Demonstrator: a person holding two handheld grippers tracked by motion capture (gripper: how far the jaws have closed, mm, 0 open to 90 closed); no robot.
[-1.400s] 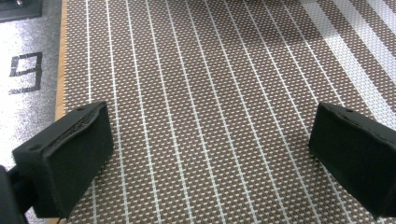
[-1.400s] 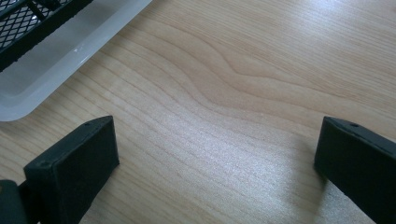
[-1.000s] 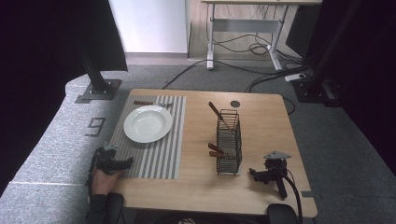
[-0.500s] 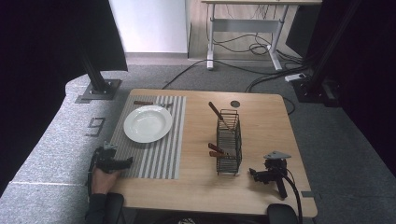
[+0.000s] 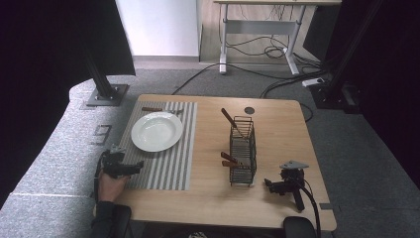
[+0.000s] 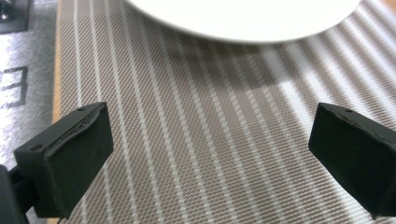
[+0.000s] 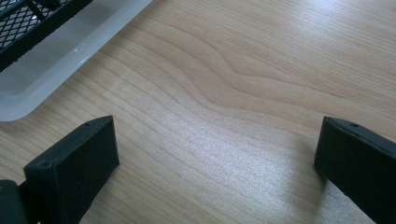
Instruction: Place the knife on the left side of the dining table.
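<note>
A white plate [image 5: 157, 131] sits on a grey-and-white striped placemat [image 5: 168, 158]. The wire basket [image 5: 243, 148] is black. The table [image 5: 277, 129] is pale wood.

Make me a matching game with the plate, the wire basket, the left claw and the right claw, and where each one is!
Things:
1. white plate
2. wire basket
3. left claw
4. right claw

Places:
A. over bare wood, just right of the basket's base
B. at the near left edge of the striped placemat, open
C. on the far part of the striped placemat
D. standing on the wooden table, right of the placemat, with brown-handled utensils in it

Pairs: 1-C, 2-D, 3-B, 4-A
</note>
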